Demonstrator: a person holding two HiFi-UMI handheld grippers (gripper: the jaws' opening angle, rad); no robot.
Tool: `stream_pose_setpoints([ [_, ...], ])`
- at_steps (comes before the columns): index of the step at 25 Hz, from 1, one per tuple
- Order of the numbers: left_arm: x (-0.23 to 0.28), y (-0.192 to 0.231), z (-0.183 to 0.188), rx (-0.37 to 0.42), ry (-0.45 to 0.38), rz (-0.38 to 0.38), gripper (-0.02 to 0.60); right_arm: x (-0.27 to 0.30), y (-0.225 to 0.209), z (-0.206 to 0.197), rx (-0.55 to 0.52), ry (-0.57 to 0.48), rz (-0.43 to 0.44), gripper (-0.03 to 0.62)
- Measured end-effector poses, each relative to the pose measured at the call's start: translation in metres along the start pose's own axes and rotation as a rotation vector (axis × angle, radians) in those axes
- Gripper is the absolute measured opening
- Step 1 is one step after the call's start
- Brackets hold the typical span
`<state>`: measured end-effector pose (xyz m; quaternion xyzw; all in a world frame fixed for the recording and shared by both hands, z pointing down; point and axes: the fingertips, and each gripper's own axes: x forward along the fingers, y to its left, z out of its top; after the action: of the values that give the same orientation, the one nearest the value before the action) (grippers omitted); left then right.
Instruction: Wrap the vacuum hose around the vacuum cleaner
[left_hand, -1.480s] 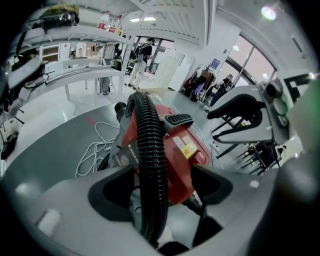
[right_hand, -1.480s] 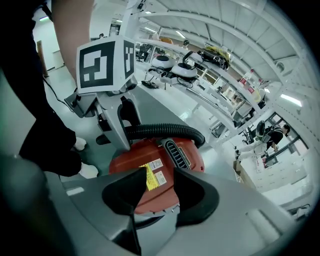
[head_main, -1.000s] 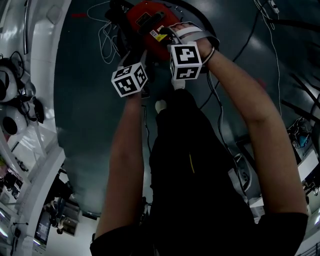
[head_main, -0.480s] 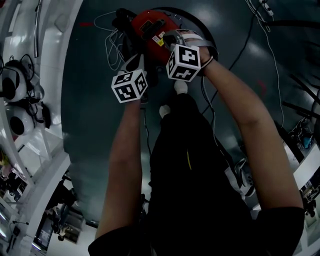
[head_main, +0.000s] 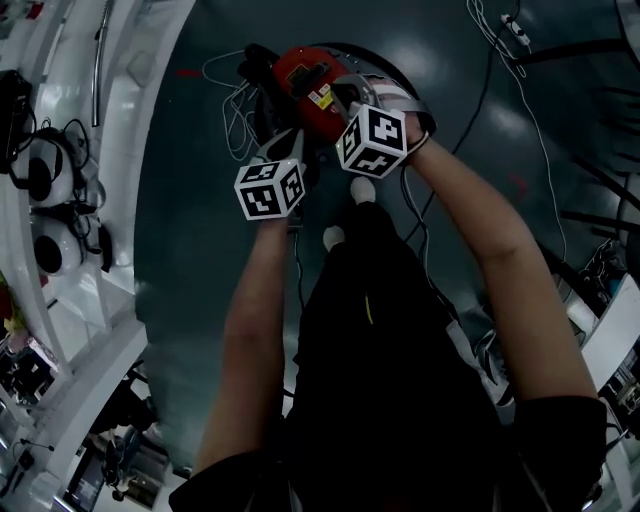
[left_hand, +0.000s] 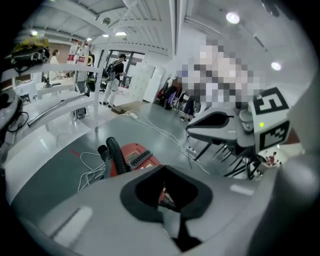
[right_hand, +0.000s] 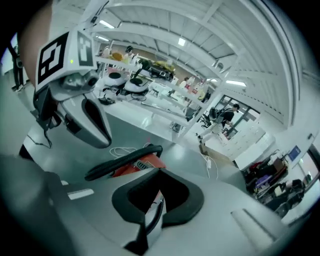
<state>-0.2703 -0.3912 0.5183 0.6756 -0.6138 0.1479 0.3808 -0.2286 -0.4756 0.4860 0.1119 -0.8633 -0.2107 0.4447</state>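
**Tools pressed shut above the vacuum cleaner (head_main: 300, 72)**

The left tool (left_hand: 167, 207) is seen with its jaws pressed together, and nothing is pinched between them. The right tool (right_hand: 154, 207) is pressed together too, and nothing is held in it. Both are held up above the red vacuum cleaner, which is set on the grey floor (head_main: 190, 260). The black vacuum hose (right_hand: 122, 161) is laid across its top. A white cord (head_main: 222, 92) is seen on the floor beside it.

a lab: white workbenches (right_hand: 150, 100) and loose floor cables (left_hand: 156, 129).
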Motion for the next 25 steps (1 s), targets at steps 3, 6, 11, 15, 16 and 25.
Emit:
stream_pose_setpoints([
  [3,-0.022,-0.014,0.016,-0.002,-0.038,-0.010,0.009,-0.029,-0.017,0.011,0.134,-0.043,-0.065,-0.004],
  [6,-0.049,-0.029,0.041,0.012,-0.083,-0.019,0.009,-0.062,-0.033,0.022,0.241,-0.095,-0.132,-0.005],
  [11,-0.093,-0.038,0.064,0.053,-0.147,0.001,0.009,-0.117,-0.043,0.024,0.358,-0.130,-0.224,-0.005],
  [15,-0.123,-0.037,0.065,0.014,-0.183,0.026,0.009,-0.156,-0.045,0.017,0.503,-0.153,-0.294,-0.005],
  [16,-0.129,-0.038,0.065,0.001,-0.191,0.029,0.009,-0.166,-0.044,0.015,0.551,-0.157,-0.310,-0.005],
  [25,-0.169,-0.076,0.064,0.040,-0.229,-0.007,0.009,-0.222,-0.015,0.031,0.898,-0.252,-0.343,-0.005],
])
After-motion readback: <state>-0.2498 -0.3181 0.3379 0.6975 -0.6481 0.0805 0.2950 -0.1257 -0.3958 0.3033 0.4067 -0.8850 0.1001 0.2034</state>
